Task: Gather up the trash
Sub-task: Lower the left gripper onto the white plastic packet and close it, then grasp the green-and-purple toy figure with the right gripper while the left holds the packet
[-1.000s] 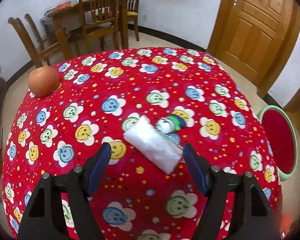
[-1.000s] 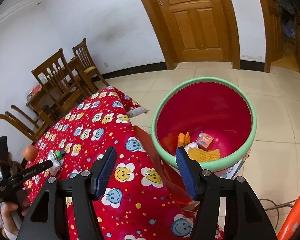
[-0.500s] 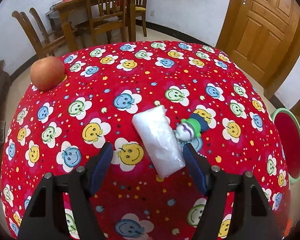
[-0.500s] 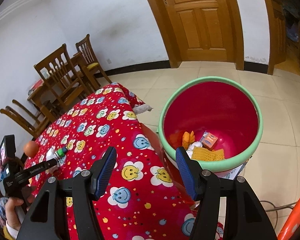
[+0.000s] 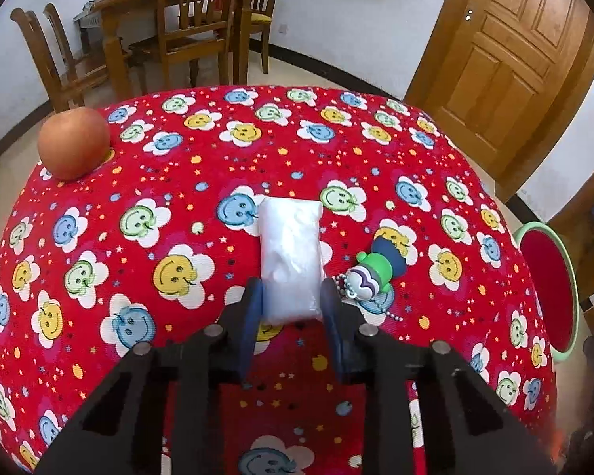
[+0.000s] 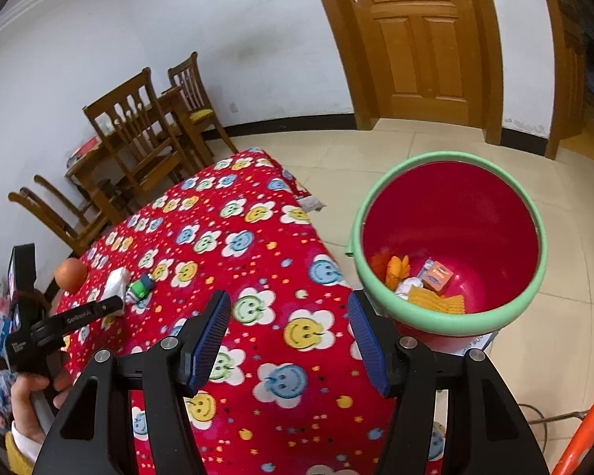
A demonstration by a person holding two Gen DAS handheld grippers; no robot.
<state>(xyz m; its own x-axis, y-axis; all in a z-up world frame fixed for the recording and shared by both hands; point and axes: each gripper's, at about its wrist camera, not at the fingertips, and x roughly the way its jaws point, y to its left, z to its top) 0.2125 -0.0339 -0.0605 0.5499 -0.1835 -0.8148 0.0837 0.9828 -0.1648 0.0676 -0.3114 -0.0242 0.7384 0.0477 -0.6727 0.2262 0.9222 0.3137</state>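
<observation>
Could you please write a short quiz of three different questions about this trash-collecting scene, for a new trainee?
1. True or false: the left hand-held gripper has its pads closed on the white plastic packet.
2. Which thing lies on the tablecloth beside the packet? A) a small green and blue toy figure on a bead chain B) a spoon C) a cup
3. Fill in: the red bucket with trash inside has a ____ rim.

Key: 1 true; 2 A; 3 green.
</observation>
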